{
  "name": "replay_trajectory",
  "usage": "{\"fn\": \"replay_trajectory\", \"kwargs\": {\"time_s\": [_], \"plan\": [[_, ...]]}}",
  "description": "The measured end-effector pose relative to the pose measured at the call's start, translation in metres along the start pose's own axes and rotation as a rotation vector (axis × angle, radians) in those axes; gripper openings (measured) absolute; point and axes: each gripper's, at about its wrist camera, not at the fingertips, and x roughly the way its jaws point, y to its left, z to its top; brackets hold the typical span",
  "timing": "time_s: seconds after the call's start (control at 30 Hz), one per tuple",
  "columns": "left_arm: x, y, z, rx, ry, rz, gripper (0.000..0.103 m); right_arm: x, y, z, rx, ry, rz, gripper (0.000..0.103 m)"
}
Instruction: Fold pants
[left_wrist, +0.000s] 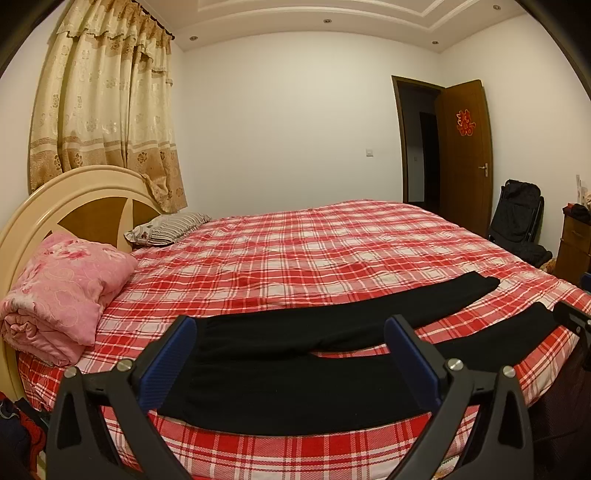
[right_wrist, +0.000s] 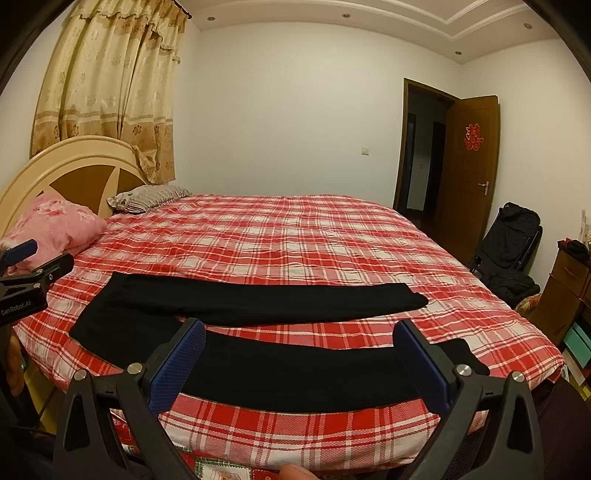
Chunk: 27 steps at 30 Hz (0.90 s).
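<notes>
Across the whole frame: bed (right_wrist: 295, 236) w/ red/white plaid sheet, mostly bare toward 12 o'clock, lots of free surface behind the work area. Near edge of mattress curves along 6 o'clock in both views.

Black pants (right_wrist: 236, 306) laid flat near that edge, legs spread apart in a V, plaid strip showing between them. Waist end at 9 o'clock in right wrist view, cuffs out at 3. Far leg lies fully on the sheet; near leg runs right along the mattress edge, cuff close to the 4 o'clock corner.

Pink quilt (left_wrist: 62, 295) folded at 9 o'clock by the headboard (left_wrist: 74, 192), striped pillow (left_wrist: 166, 227) behind it, both well clear of pants.

Door (left_wrist: 465, 155) at 2 o'clock stands open, red paper cutout character on it, too small to read for sure.

Left gripper (left_wrist: 290, 350): jaws wide apart, nothing between pads, hovering over waist/upper-leg area. Its side shows at 9 o'clock in right view, label reads "GenRobot.AI".

Right gripper (right_wrist: 299, 354): jaws also wide apart, empty, over near leg's lower part.

Fingertip (right_wrist: 295, 472) at 6 o'clock, right view bottom edge.
</notes>
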Motion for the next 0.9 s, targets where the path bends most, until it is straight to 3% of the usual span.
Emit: {"fn": "replay_trajectory", "kwargs": {"time_s": [0.53,0.7,0.8,0.9], "plan": [[0.028,0.012,-0.009,-0.007,0.058,-0.001,0.103,0.025,0.006,-0.012,-0.042,0.034,0.000,0.102],[0.057,0.050,-0.016,-0.023,0.034,0.044,0.103,0.058,0.002,-0.026,-0.048,0.077,-0.036,0.102],[0.093,0.090,-0.018,-0.053,0.076,0.078,0.103,0.085,-0.006,-0.035,-0.042,0.134,-0.037,0.102],[0.131,0.125,-0.018,-0.057,0.121,0.169,0.103,0.106,-0.016,-0.038,-0.037,0.164,-0.045,0.102]]}}
